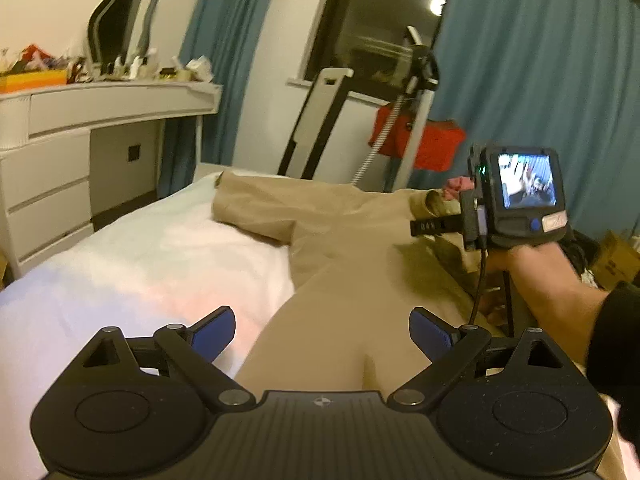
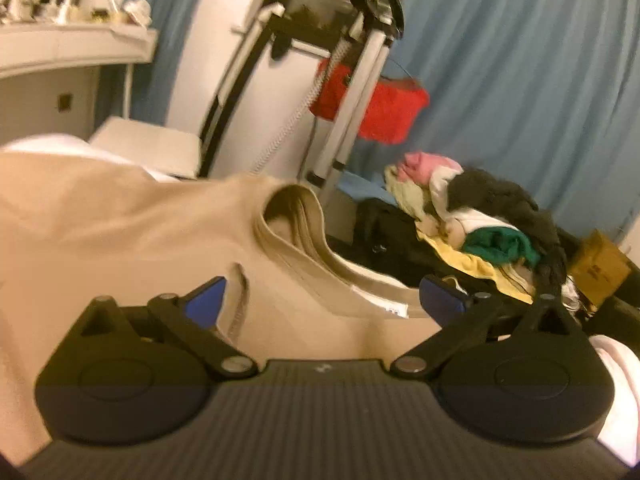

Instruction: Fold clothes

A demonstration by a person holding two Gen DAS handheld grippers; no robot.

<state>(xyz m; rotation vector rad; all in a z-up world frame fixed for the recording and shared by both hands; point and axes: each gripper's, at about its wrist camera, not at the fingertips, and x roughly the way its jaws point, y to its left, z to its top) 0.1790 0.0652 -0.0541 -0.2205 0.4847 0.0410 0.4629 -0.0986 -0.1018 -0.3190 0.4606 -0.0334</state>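
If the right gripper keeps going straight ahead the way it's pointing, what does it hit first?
Most likely the beige garment: the open right gripper points slightly down at its waistband opening. Depth is hard to judge.

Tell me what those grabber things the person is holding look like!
Each grabber is black, with two round discs at the sides, a ribbed plate in the middle, silver rivets and blue pads on its fingers. That goes for the left gripper and the right gripper. Seen from behind, the right one carries a little lit screen, a green light, a blue button and a black cable. The sleeve is black.
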